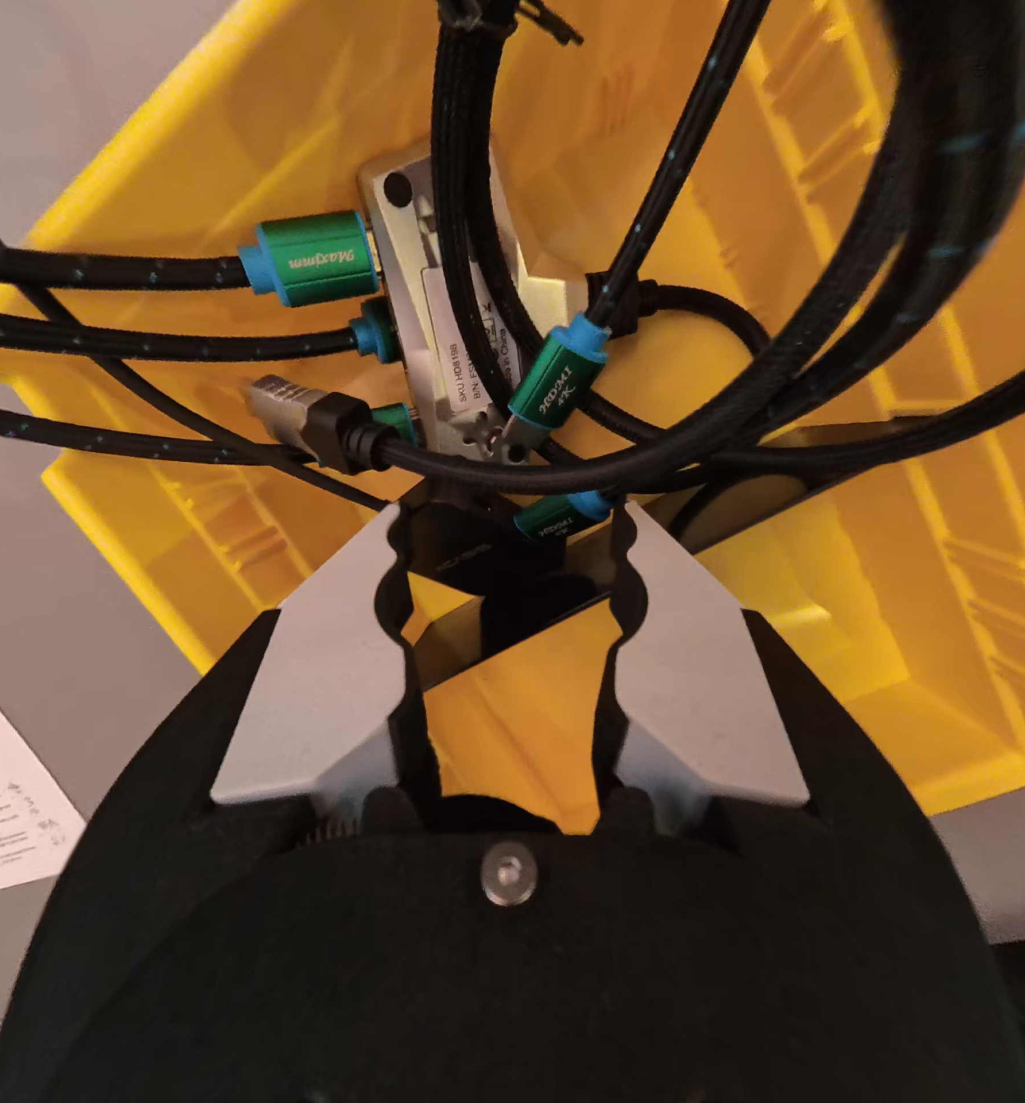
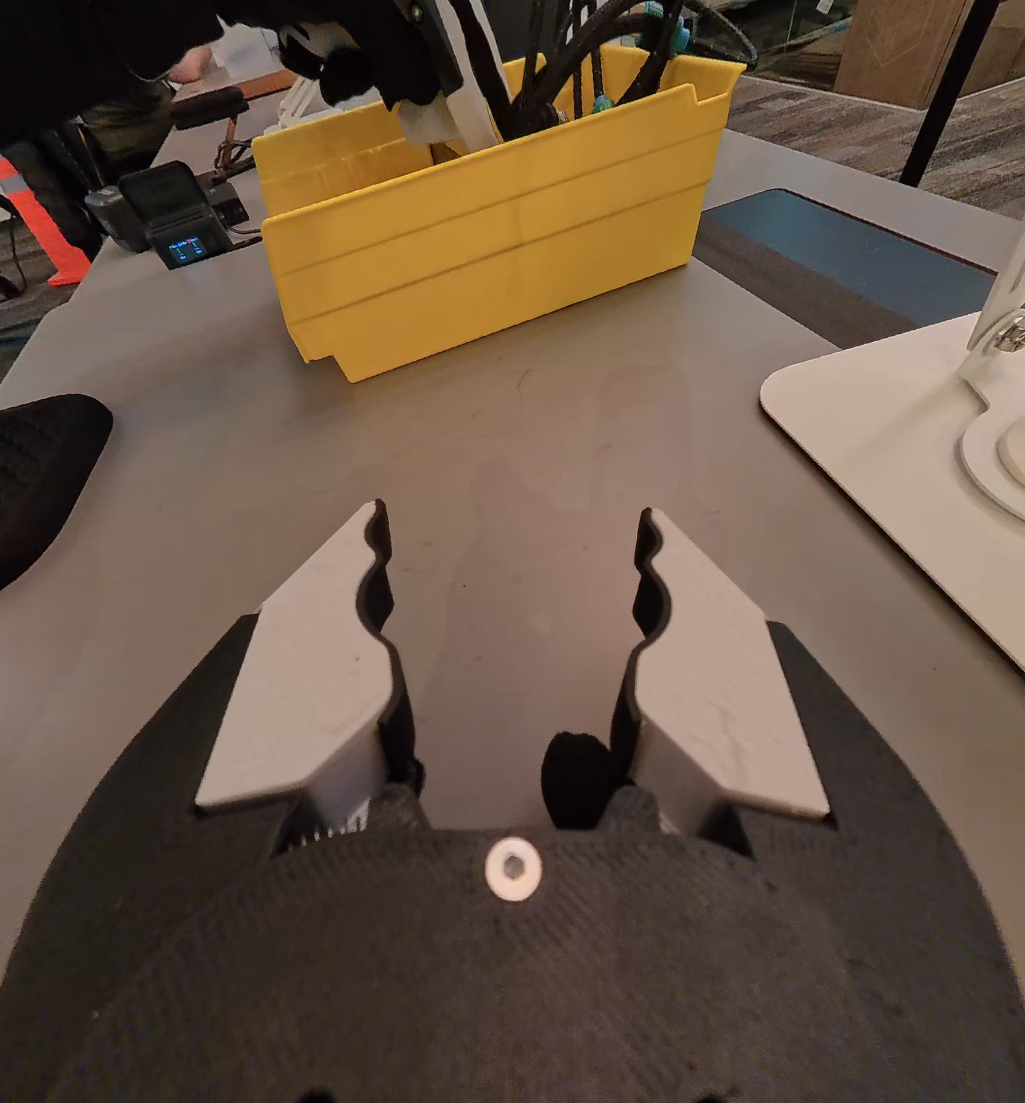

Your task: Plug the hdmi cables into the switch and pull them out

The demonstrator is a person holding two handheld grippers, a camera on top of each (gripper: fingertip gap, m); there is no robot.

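Left claw over labelled switch.

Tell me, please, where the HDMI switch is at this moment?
In the left wrist view the silver HDMI switch hangs over the yellow bin, just ahead of the left tongs, with green-and-blue plugs along its left edge.

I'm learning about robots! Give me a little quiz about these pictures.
1. True or false: the right gripper has its jaws open, with nothing between them.
2. What colour is the bin with the cables in it? A red, B yellow, C blue.
3. Fill in: the plugs along the side of the switch have shiny ____ shells.

Key: 1 true. 2 B. 3 green.
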